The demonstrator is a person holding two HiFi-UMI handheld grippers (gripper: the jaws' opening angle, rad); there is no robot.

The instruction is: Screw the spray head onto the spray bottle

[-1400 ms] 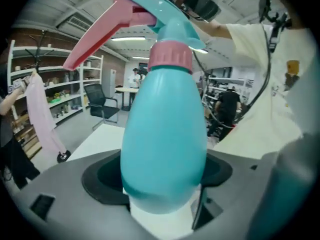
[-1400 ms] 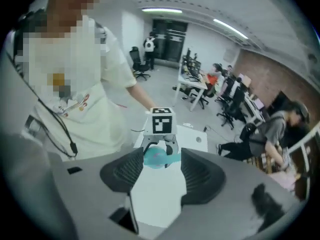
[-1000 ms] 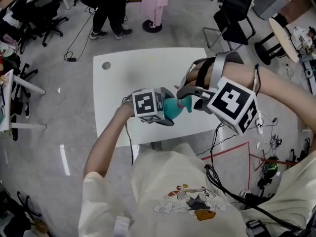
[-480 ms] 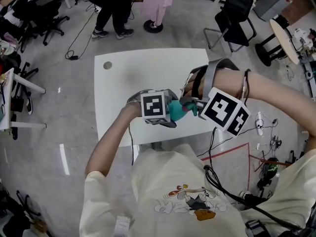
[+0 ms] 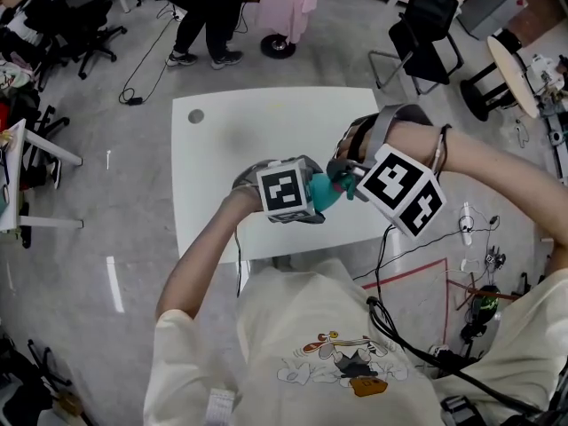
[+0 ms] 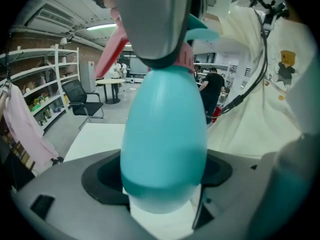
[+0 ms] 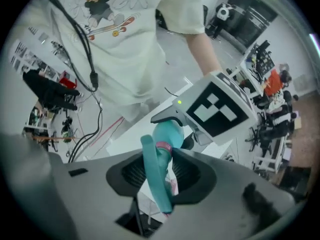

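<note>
Left tongs [image 6: 163, 194] clamped on the teal spray bottle [image 6: 164, 134], held above the tabletop [image 5: 257, 131]. Right tongs [image 7: 159, 176] point down. Their jaws have just been closing and now pinch the spray head [image 7: 155, 159] on the bottle's neck.

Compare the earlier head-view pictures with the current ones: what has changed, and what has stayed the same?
The right hand-held gripper has come down closer over the spray bottle, and its jaws have just been closing onto the spray head between them. The left hand-held gripper still clamps the spray bottle above the white table, barely shifted.
</note>
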